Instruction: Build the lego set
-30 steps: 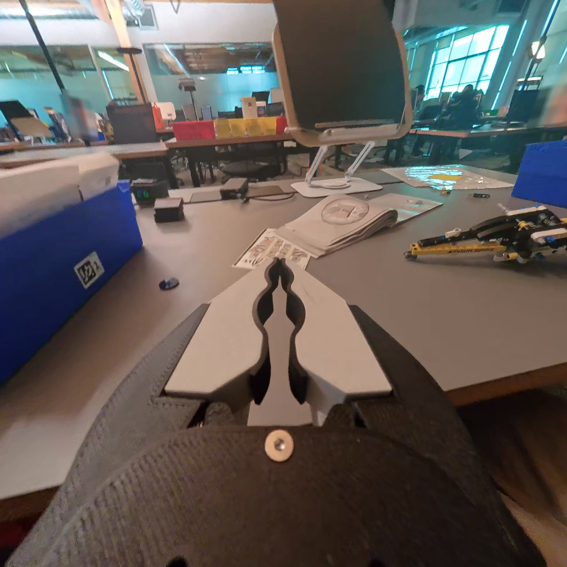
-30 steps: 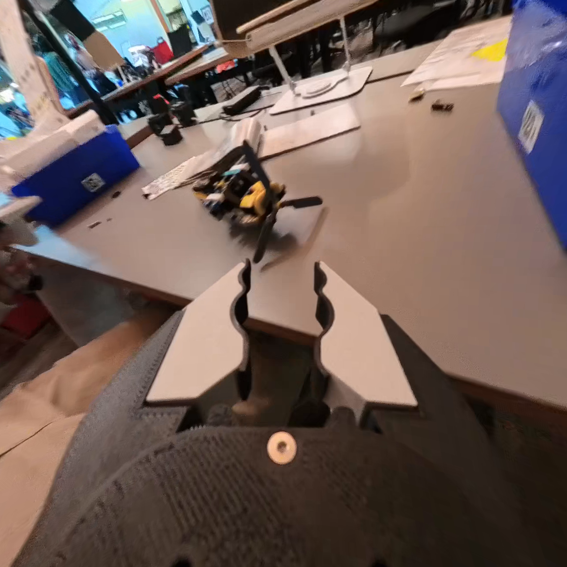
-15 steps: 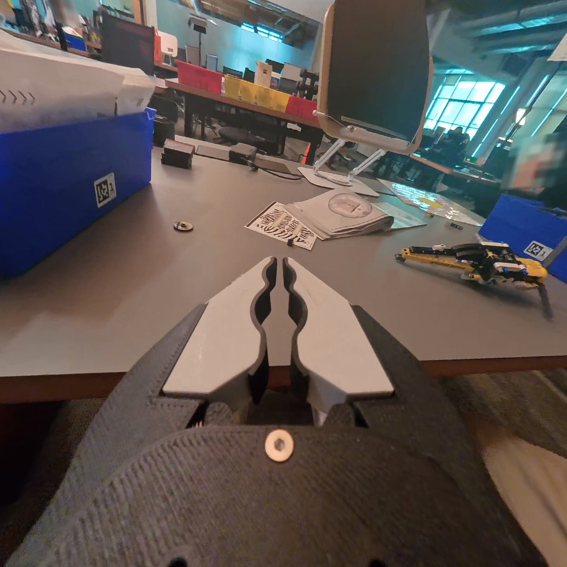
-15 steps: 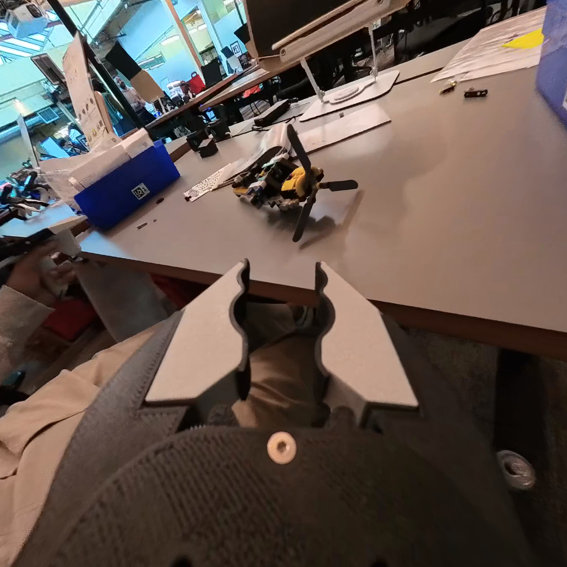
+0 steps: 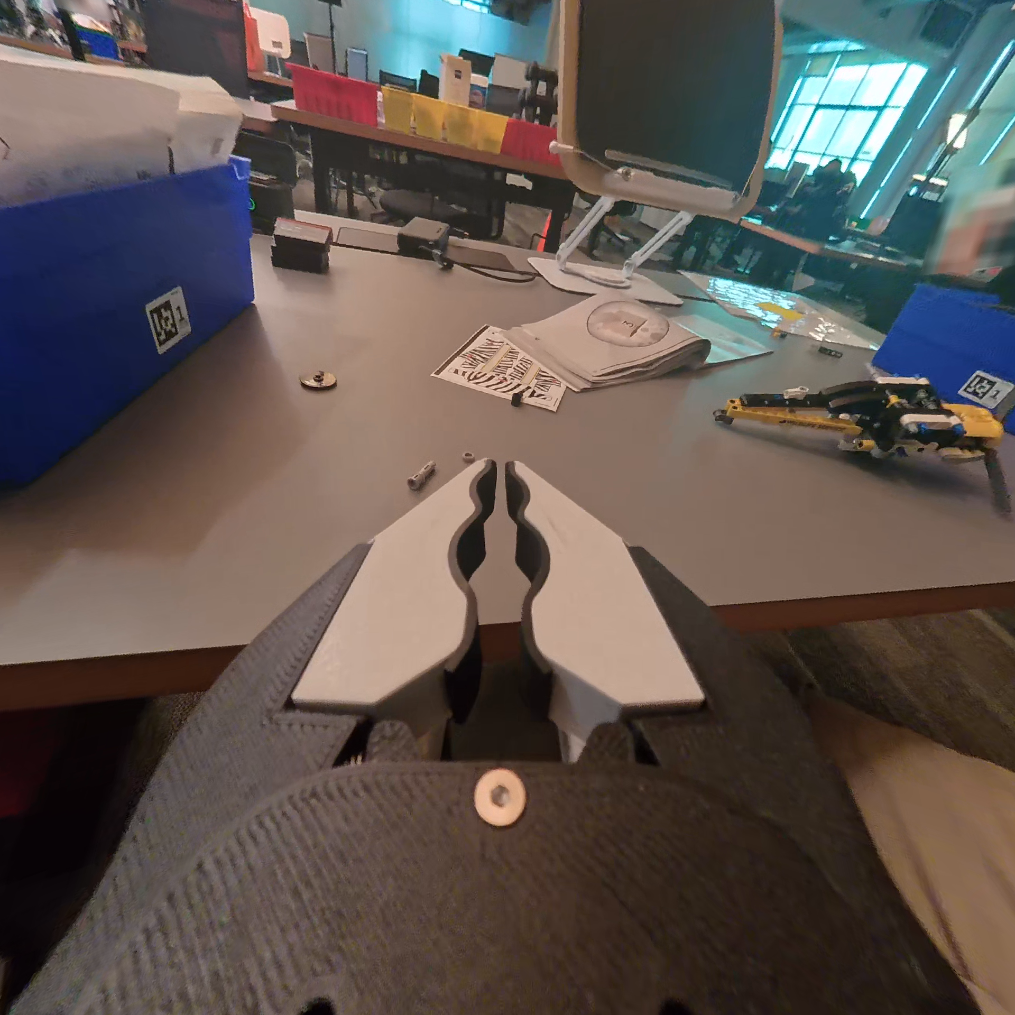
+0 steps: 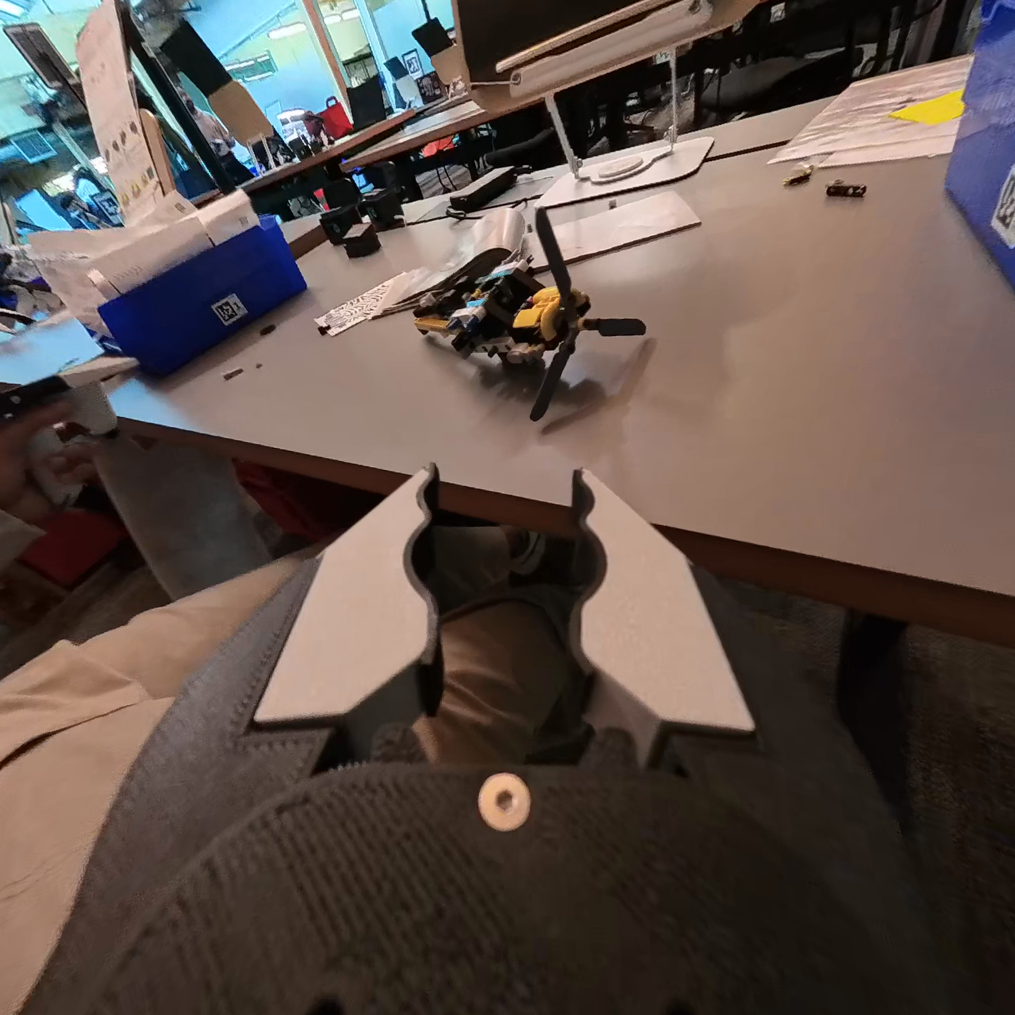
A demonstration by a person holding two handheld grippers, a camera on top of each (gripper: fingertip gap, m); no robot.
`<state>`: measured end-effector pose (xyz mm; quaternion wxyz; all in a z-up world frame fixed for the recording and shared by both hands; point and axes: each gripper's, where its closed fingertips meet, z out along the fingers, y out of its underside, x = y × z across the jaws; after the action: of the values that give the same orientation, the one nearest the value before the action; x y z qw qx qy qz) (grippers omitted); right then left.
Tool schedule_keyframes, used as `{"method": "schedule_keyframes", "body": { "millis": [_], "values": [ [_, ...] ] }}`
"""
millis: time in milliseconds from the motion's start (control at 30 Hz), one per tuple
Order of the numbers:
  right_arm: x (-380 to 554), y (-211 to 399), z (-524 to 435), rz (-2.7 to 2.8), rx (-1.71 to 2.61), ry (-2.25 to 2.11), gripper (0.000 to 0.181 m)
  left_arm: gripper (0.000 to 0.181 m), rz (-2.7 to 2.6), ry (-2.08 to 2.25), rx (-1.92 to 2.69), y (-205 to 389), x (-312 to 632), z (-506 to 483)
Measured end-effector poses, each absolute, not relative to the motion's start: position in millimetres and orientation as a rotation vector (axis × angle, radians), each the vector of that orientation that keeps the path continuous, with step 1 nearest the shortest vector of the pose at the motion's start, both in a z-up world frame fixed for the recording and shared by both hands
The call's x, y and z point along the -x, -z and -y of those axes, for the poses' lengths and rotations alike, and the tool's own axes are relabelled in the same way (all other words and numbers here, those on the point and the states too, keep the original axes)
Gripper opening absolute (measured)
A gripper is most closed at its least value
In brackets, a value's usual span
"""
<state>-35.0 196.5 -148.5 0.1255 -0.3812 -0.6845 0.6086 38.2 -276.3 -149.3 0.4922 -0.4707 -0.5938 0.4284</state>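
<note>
Compared with half a second earlier, the left wrist view had moved forward over the grey desk (image 5: 714, 527), so two small grey pieces came into sight just beyond the tips: a short grey pin (image 5: 421, 474) and a tiny grey ring (image 5: 468, 456). The left gripper (image 5: 500, 466) held its jaws almost closed, with only a thin slit between the tips and nothing in them, much as before. The right gripper (image 6: 502, 477) stayed off the near edge of the desk, above a lap in tan trousers, its jaws wide apart and empty (the same spread as earlier). The lego model (image 6: 519, 318), a yellow and black aircraft with a dark propeller at its front, rested on the desk well beyond the right jaws and slightly to their right; in the left view the lego model (image 5: 873, 417) lay far to the right of the jaws. A blue bin (image 5: 110, 307) stood at the left, and an instruction booklet (image 5: 609, 346) lay beside a striped sticker sheet (image 5: 500, 367) farther back.
</note>
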Motion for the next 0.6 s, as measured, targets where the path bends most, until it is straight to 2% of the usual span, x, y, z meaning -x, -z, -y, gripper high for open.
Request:
{"method": "schedule_keyframes", "body": {
  "millis": [467, 600],
  "values": [
    [32, 150, -178, 2.007, 1.03, -1.772, 0.05, 0.002, 1.371, -0.976, 1.243, 148, -36, 238],
    [38, 152, -179, 1.984, 0.997, -1.73, 0.05, 0.011, 1.377, -0.797, 1.207, 158, -28, 222]
  ]
}}
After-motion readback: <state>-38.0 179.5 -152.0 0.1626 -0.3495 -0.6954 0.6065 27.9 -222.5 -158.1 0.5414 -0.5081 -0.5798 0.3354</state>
